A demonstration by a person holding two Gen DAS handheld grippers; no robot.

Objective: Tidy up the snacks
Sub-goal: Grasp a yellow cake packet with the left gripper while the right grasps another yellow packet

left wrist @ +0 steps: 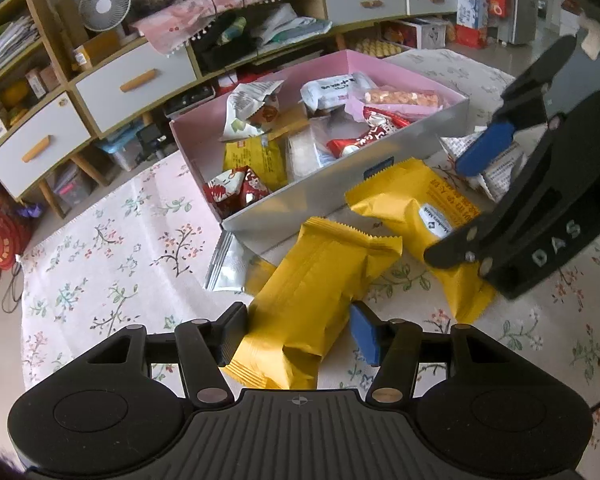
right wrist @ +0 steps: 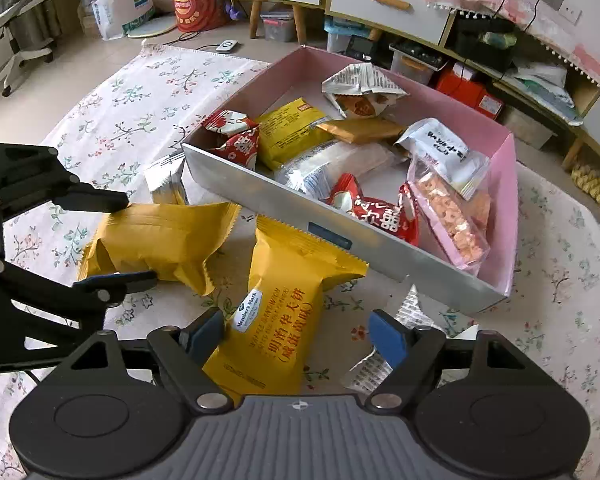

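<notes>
A box (left wrist: 340,184) (right wrist: 380,248), pink inside and silver outside, holds several snack packets. Two yellow packets lie on the floral cloth in front of it. My left gripper (left wrist: 298,336) (right wrist: 140,240) is shut on the plain-backed yellow packet (left wrist: 316,288) (right wrist: 168,236), both pads pressing its sides. My right gripper (right wrist: 296,338) (left wrist: 446,212) straddles the labelled yellow packet (right wrist: 288,292) (left wrist: 412,208). Its left pad touches the wrapper, the right blue pad (right wrist: 386,338) stands clear of it, so it is open.
A silver packet (left wrist: 228,264) (right wrist: 164,180) lies against the box's near corner. A crinkled white packet (right wrist: 370,366) (left wrist: 496,176) sits under the right gripper. Behind the floral cloth (left wrist: 120,248) stand a cabinet with drawers (left wrist: 136,80), a fan (left wrist: 104,4) and floor clutter.
</notes>
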